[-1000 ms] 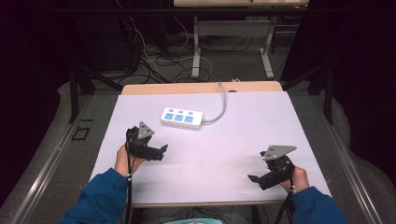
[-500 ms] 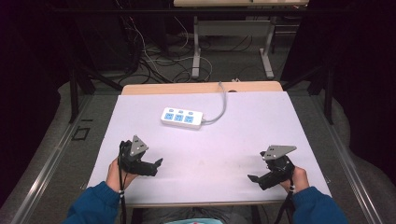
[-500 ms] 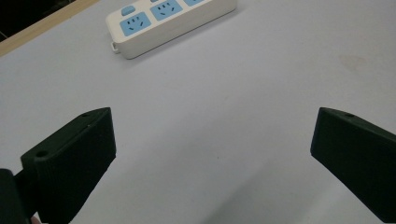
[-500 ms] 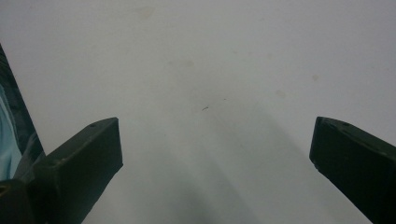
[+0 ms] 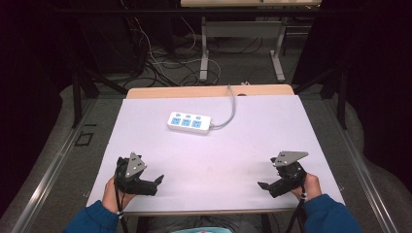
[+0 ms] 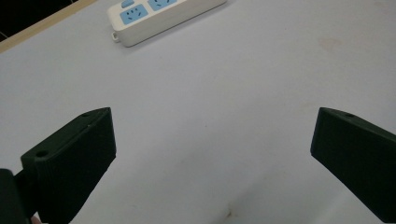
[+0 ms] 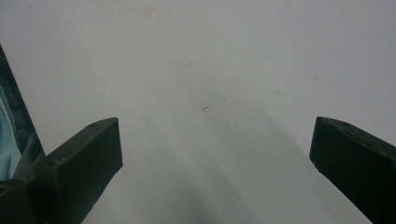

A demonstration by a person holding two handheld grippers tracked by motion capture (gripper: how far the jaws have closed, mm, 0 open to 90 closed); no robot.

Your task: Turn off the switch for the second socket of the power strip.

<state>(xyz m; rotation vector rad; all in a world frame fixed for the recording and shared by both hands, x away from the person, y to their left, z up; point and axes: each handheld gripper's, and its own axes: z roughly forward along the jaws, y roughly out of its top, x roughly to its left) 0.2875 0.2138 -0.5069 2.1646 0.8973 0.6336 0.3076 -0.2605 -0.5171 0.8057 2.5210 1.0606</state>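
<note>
A white power strip (image 5: 189, 122) with blue sockets lies on the far middle of the white table (image 5: 218, 155), and its grey cable (image 5: 231, 107) runs off over the far edge. My left gripper (image 5: 156, 183) rests near the front left corner, pointing right, open with nothing between its jaws. In the left gripper view the left gripper (image 6: 212, 122) stands wide open over bare tabletop, with the power strip (image 6: 161, 14) far ahead at the top. My right gripper (image 5: 265, 186) sits near the front right, pointing left. It is open too, and in the right gripper view the right gripper (image 7: 212, 128) frames bare table.
The wooden far edge of the table (image 5: 209, 91) shows behind the white top. Beyond it are floor cables (image 5: 160, 63) and the legs of another desk (image 5: 205, 48). A person's blue sleeves (image 5: 330, 216) come in at the bottom.
My left gripper has drawn back from the middle left of the table toward the near edge. The right gripper and the power strip have stayed put.
</note>
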